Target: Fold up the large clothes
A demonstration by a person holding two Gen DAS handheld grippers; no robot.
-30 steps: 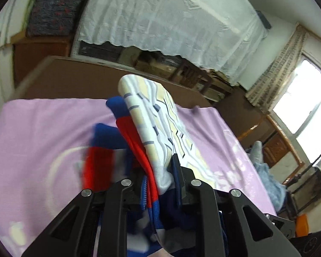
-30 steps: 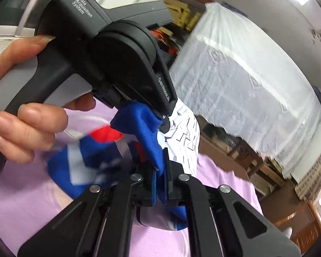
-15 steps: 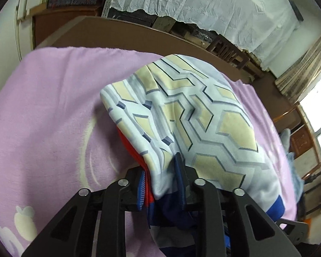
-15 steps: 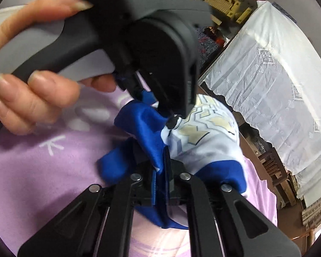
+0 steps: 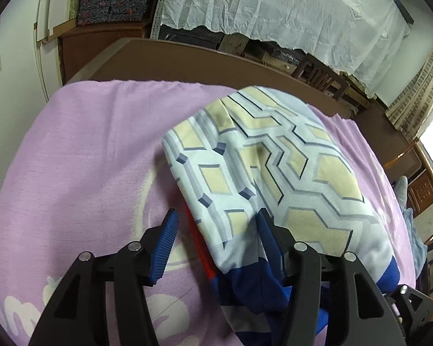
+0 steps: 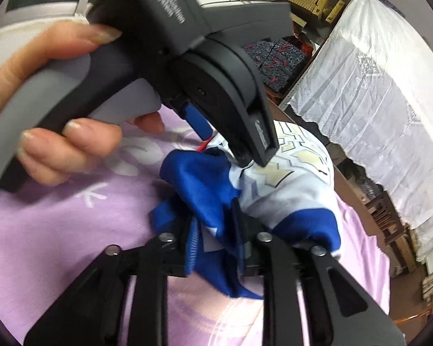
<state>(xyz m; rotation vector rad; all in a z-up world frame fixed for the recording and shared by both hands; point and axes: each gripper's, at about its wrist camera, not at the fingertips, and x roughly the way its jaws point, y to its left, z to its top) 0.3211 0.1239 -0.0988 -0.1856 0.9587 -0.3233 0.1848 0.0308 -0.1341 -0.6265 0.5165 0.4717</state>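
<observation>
A folded garment (image 5: 274,170), pale blue with cream hexagon print and blue and red trim, lies on the purple blanket (image 5: 80,155). My left gripper (image 5: 216,225) is open, its jaws spread around the garment's near edge, which lies loose between them. In the right wrist view the same garment (image 6: 288,190) shows, with blue cloth bunched in front. My right gripper (image 6: 213,216) is open too, with blue cloth between its parted jaws. The left gripper's body and the hand holding it (image 6: 57,132) fill the upper left of that view.
A brown headboard (image 5: 216,60) edges the bed's far side. Behind it hangs a white lace cover (image 5: 274,8) over furniture. A wooden cabinet (image 5: 418,184) and a window stand at the right. A white wall borders the left.
Both grippers have opened and let go of the garment, which has settled flat on the blanket. One second ago it was held up, bunched, in shut jaws.
</observation>
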